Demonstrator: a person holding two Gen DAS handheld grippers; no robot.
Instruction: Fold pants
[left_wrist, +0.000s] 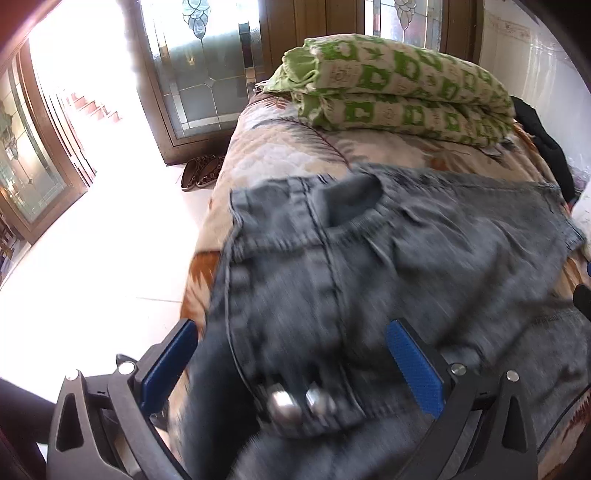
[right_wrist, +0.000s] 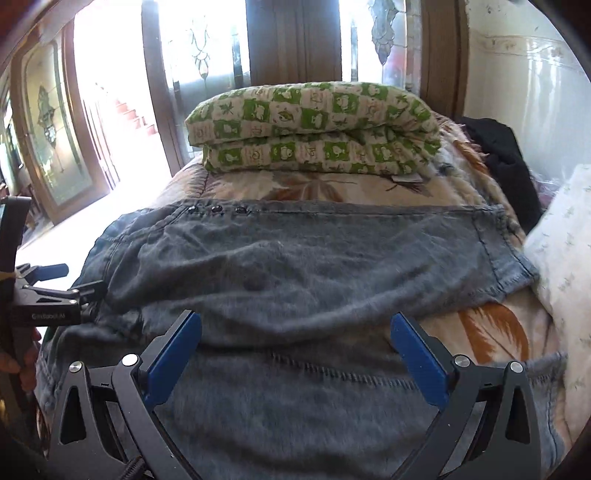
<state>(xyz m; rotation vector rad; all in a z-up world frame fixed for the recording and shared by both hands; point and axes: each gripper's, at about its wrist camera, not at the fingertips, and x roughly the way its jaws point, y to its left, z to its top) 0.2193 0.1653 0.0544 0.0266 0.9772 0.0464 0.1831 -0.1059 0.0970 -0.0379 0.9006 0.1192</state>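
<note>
Grey denim pants (left_wrist: 406, 258) lie across the patterned bed, with the waistband and metal buttons (left_wrist: 299, 404) close under my left gripper (left_wrist: 291, 354). That gripper is open, its blue pads either side of the waistband area; the view is motion-blurred. In the right wrist view the pants (right_wrist: 295, 266) lie flat, the leg hem toward the right. My right gripper (right_wrist: 295, 347) is open just above the cloth, holding nothing. The left gripper shows at the left edge of the right wrist view (right_wrist: 55, 291).
A folded green-and-white quilt (right_wrist: 314, 129) sits at the far end of the bed (right_wrist: 332, 188). A black garment (right_wrist: 506, 162) and a white pillow (right_wrist: 565, 251) lie on the right. Slippers (left_wrist: 201, 173) stand on the bright floor left of the bed.
</note>
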